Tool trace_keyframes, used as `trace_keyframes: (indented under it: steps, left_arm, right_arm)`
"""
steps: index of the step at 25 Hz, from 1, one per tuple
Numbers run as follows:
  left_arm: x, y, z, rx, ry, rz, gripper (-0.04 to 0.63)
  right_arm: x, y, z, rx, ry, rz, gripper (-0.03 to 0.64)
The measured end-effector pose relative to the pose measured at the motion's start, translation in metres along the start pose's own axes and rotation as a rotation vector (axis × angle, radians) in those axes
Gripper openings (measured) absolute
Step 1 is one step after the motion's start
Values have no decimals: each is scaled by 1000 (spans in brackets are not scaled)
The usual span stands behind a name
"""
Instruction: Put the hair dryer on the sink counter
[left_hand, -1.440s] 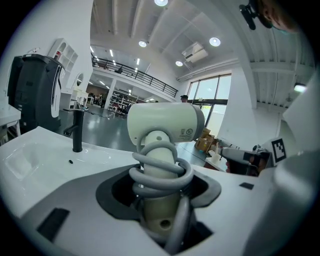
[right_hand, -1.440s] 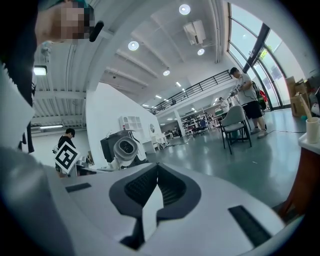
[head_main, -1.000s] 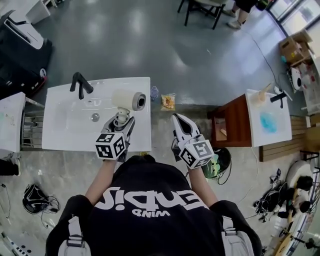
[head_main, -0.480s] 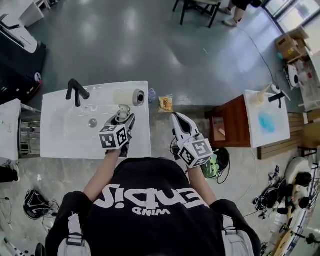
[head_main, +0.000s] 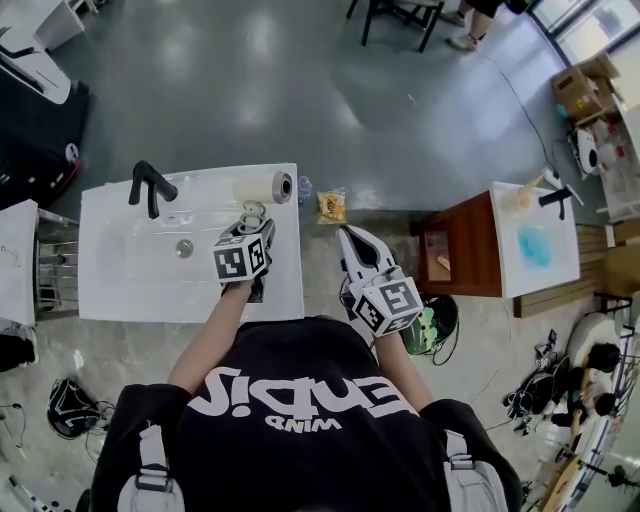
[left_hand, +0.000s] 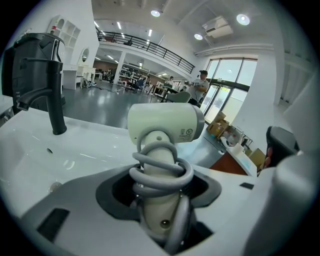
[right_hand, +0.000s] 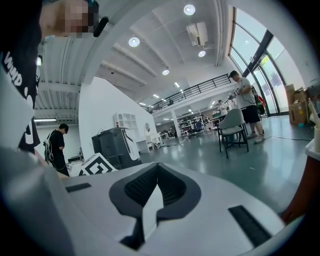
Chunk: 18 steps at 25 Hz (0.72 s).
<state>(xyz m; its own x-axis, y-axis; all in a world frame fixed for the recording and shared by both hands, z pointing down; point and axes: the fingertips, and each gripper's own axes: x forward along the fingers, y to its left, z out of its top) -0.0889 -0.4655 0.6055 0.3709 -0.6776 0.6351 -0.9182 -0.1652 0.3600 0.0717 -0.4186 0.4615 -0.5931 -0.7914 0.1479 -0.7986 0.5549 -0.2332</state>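
The cream hair dryer (head_main: 263, 189) has a grey cord wound round its handle (left_hand: 159, 172). My left gripper (head_main: 251, 226) is shut on that handle, and the barrel (left_hand: 165, 122) points right across the jaws. It hangs over the back right corner of the white sink counter (head_main: 130, 285); whether it touches the top I cannot tell. A black faucet (head_main: 148, 185) stands at the basin's back left, seen also as the faucet (left_hand: 50, 85) in the left gripper view. My right gripper (head_main: 350, 240) is to the right of the counter over the floor, shut and empty, its pads meeting (right_hand: 150, 200).
A snack packet (head_main: 334, 205) and a small bottle (head_main: 304, 188) lie on the floor just right of the counter. A brown wooden stand (head_main: 465, 245) and a second white basin top (head_main: 540, 240) sit further right. A black machine (head_main: 40, 110) is at the back left.
My left gripper has carried the hair dryer down and toward the counter's back right corner; the dryer now looks smaller and lower. The right gripper has barely shifted.
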Motion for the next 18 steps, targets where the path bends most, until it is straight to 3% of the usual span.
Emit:
trace_keyframes:
  steps: [18]
  left_arm:
    - [41, 16, -18, -44, 101, 146, 252]
  right_arm:
    - [9, -4, -10, 7, 34, -5, 18]
